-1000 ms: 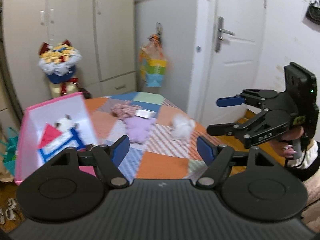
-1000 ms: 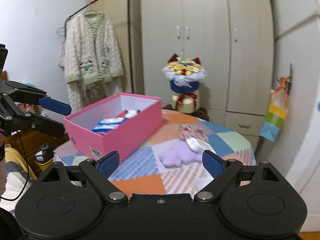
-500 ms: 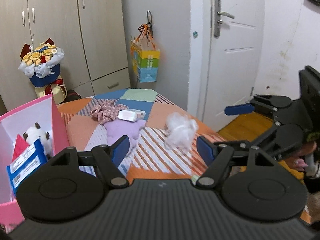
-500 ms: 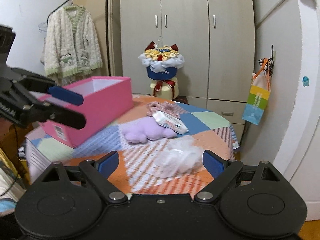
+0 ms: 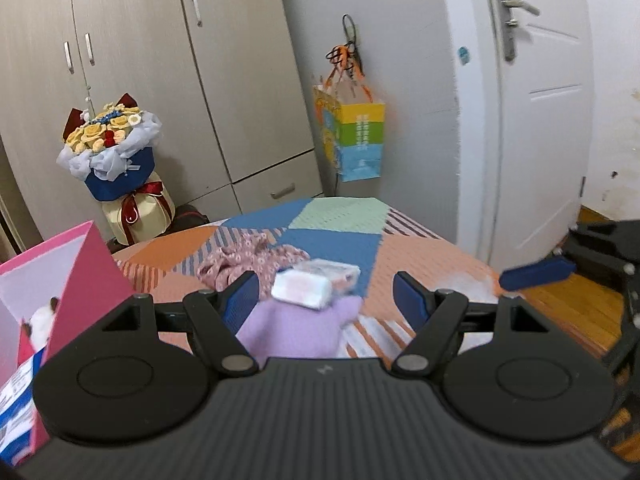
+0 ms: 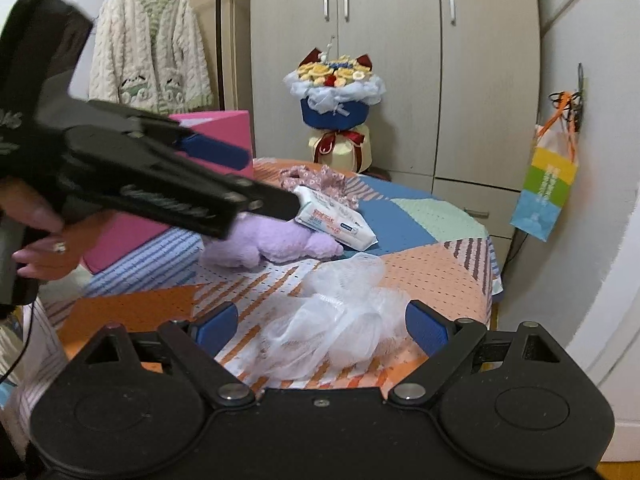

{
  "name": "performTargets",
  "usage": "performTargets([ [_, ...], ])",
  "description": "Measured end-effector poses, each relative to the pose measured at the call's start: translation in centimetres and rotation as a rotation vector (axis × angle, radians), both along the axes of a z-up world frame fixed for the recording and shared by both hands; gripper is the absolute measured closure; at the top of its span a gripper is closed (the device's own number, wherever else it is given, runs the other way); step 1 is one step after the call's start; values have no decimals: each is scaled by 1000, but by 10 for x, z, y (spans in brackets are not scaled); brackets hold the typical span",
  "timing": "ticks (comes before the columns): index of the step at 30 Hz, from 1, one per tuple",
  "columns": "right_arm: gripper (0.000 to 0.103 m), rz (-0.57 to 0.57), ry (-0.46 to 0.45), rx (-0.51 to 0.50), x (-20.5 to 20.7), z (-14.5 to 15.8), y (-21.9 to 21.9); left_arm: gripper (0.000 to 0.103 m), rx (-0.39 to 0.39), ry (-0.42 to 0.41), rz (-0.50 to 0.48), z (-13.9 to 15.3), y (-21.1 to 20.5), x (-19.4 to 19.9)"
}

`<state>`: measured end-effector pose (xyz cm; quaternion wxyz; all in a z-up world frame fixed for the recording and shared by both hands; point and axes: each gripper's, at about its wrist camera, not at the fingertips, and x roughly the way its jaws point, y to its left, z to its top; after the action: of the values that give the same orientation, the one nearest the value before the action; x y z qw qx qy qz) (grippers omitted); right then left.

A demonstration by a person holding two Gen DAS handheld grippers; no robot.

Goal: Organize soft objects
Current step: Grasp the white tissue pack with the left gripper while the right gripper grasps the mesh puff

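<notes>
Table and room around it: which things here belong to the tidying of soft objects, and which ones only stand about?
For the job:
purple plush
white mesh puff
floral fabric
wipes pack
pink box

Only standing about:
bouquet
hanging bag
cardigan
wardrobe

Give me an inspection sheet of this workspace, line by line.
Surface: round table under a patchwork cloth.
Job's things: purple plush, wipes pack leaning on it, floral scrunchie, white mesh puff, pink box partly filled.
Clutter: nothing seen.
Grippers: left tongs open before the plush; right tongs open around the puff.
Cables: nothing seen.
Surroundings: wardrobe, bouquet, hanging gift bag, door, cardigan.
</notes>
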<state>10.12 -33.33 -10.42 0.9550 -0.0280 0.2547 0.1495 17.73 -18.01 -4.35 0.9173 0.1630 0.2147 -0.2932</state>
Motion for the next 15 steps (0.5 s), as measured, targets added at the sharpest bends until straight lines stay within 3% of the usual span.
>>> performTargets([
  [4, 10, 30, 38, -10, 19, -5, -2, 30, -34, 34, -11, -6, -12, 25],
  [7, 11, 38, 59, -10, 28, -8, -5, 30, -2, 14, -3, -14, -24, 39],
  [11, 18, 30, 70, -10, 33, -9, -10, 30, 54, 95, -3, -23, -32, 59],
  [15, 22, 11, 76, 15, 36, -8, -20, 30, 85, 64, -26, -29, -34, 54],
])
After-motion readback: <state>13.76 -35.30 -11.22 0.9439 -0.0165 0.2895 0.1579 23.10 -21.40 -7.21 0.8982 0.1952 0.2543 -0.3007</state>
